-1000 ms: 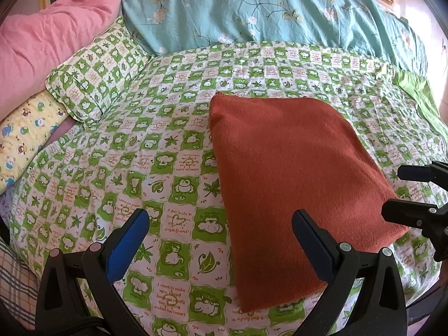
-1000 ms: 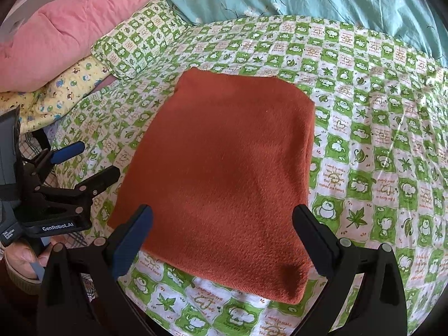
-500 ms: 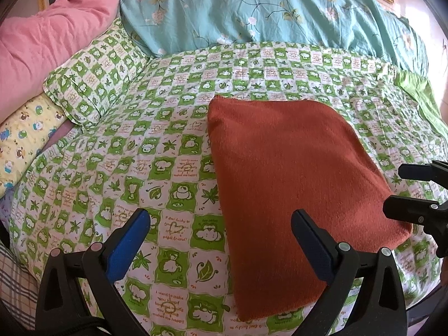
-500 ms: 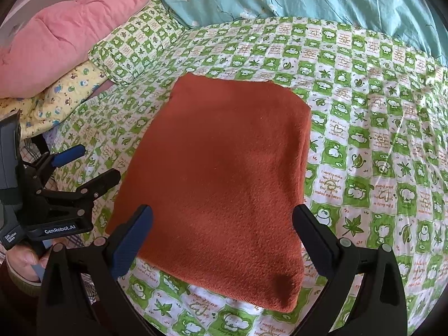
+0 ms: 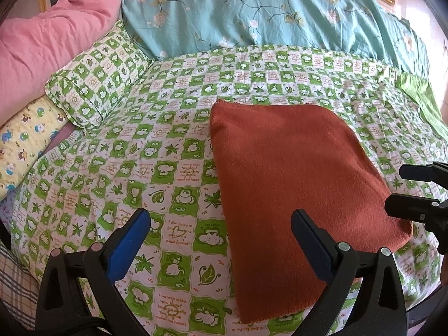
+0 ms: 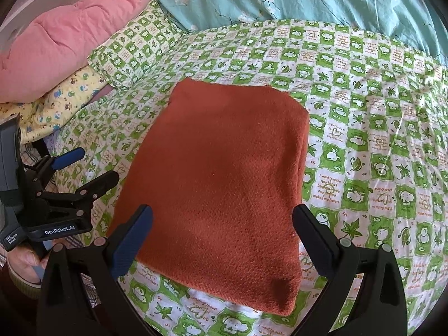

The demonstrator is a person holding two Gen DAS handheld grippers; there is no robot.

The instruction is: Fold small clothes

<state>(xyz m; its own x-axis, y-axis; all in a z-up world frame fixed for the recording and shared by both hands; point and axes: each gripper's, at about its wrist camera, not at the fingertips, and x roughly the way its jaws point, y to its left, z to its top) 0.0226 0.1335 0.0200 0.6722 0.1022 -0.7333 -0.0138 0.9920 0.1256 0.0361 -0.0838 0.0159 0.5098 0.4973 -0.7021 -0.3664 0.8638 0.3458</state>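
Observation:
A rust-orange knitted garment (image 5: 291,173) lies folded into a flat rectangle on the green-and-white checked bedsheet (image 5: 156,168); it also shows in the right wrist view (image 6: 224,173). My left gripper (image 5: 221,240) is open and empty, held above the sheet with its right finger over the garment's near left part. My right gripper (image 6: 224,235) is open and empty, held above the garment's near edge. Each gripper shows in the other's view, the right one (image 5: 414,193) at the garment's right corner, the left one (image 6: 84,168) beside its left edge.
A teal floral duvet (image 5: 266,14) lies along the back. A pink quilt (image 5: 50,44), a green checked pillow (image 5: 98,78) and a yellow cartoon pillow (image 5: 25,140) lie at the left. The bed's near edge runs just under the grippers.
Both grippers have drawn back a little from the garment, which now sits slightly farther away in both views. The garment itself has not moved and both grippers stay open.

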